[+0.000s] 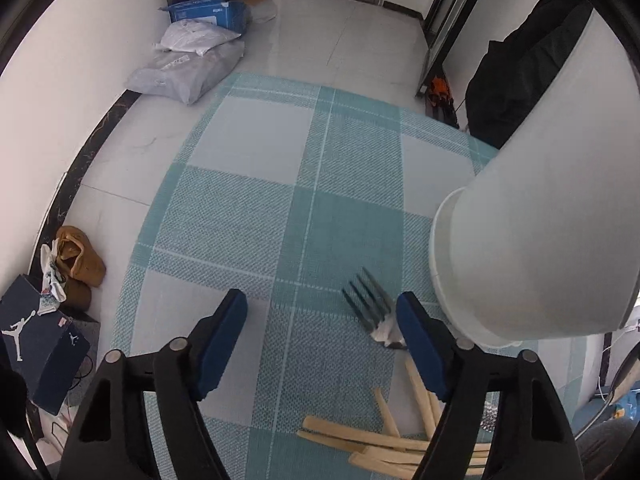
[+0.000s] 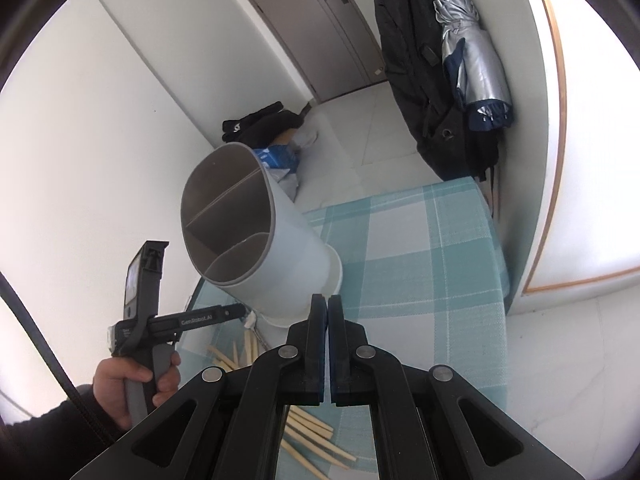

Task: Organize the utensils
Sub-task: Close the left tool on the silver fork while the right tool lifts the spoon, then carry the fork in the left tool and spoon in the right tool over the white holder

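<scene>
Left gripper (image 1: 322,322): jaws spread, blue pads apart, nothing pinched between them; pointed steeply down at the teal checked tablecloth (image 1: 248,216).
Fork (image 1: 370,306): metal, lying flat on the cloth, tines pointing away from the tool, head just inside the right-hand finger, which hides the neck and handle.
Wooden utensils (image 1: 372,436): pale handles in a loose crossed heap on the cloth, below and behind the right-hand finger, nearer the camera than the fork.
Utensil holder (image 1: 532,216): white cylinder standing on the cloth, just right of the left gripper and beyond its right-hand finger; seen from the right wrist, its mouth is split into compartments, all showing bare walls.
Right gripper (image 2: 328,308): jaws pressed together, holding nothing, tips just in front of the holder's base.
Hand (image 2: 132,384): wrapped round the left tool's grey handle, lower left of the right gripper
</scene>
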